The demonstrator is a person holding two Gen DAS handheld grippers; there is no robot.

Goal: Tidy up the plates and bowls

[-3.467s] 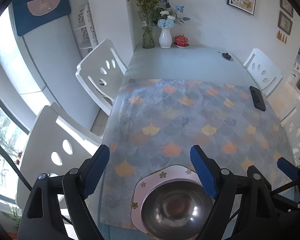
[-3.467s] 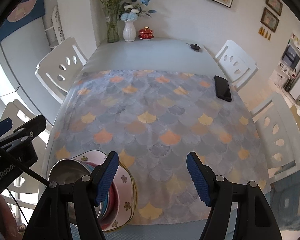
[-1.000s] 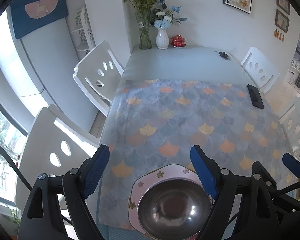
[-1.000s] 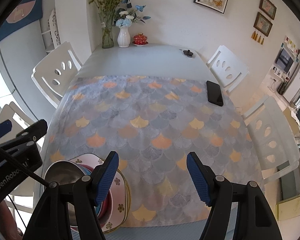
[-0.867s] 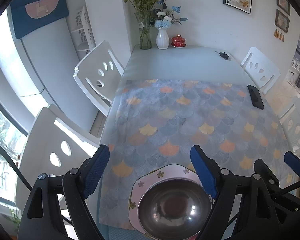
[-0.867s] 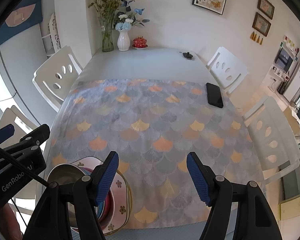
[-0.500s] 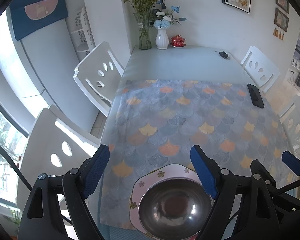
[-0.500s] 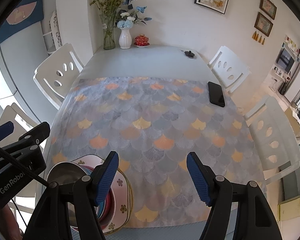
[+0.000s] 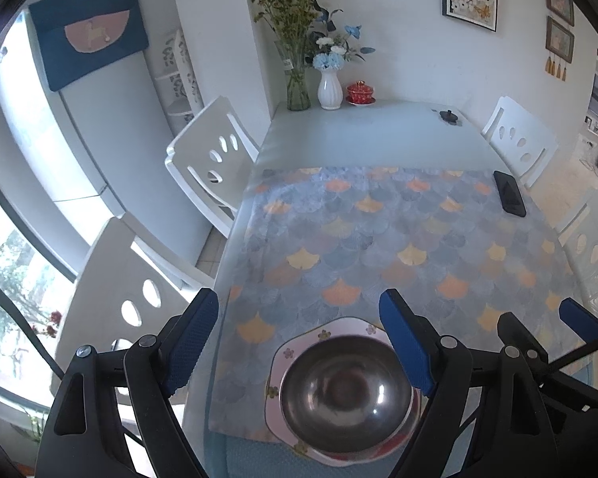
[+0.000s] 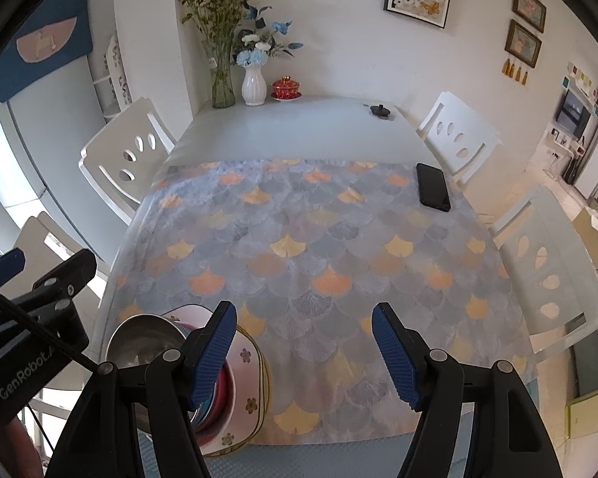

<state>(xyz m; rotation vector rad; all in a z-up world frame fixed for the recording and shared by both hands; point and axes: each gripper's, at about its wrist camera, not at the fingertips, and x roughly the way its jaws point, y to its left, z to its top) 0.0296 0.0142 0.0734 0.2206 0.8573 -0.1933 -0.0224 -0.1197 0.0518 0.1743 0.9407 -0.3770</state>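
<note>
Grippers both empty. Left gripper (image 9: 299,342) has its jaws spread wide and hangs above the stack; right gripper (image 10: 305,348) is likewise spread, holding nothing, over bare cloth just right of the stack.

Stack sits at the near left corner of the table (image 10: 299,127), on the near edge of the scale-patterned cloth (image 10: 299,247). Top item: steel bowl (image 9: 345,394), upright, nested. Below it in the right wrist view: coloured rims, red and blue, count not resolvable. Bottom: pink flowered plate (image 10: 251,378), scalloped, with at least one more rim under it.

Judgement: dishes are already gathered into a single nest, so stacking looks done or nearly so. No loose plate or bowl is visible elsewhere on the table. Remaining work, if any: carrying or squaring the stack; cannot confirm.

Other items far off: black phone (image 10: 432,192), vases (image 10: 253,87), red lidded cup (image 10: 286,88).
</note>
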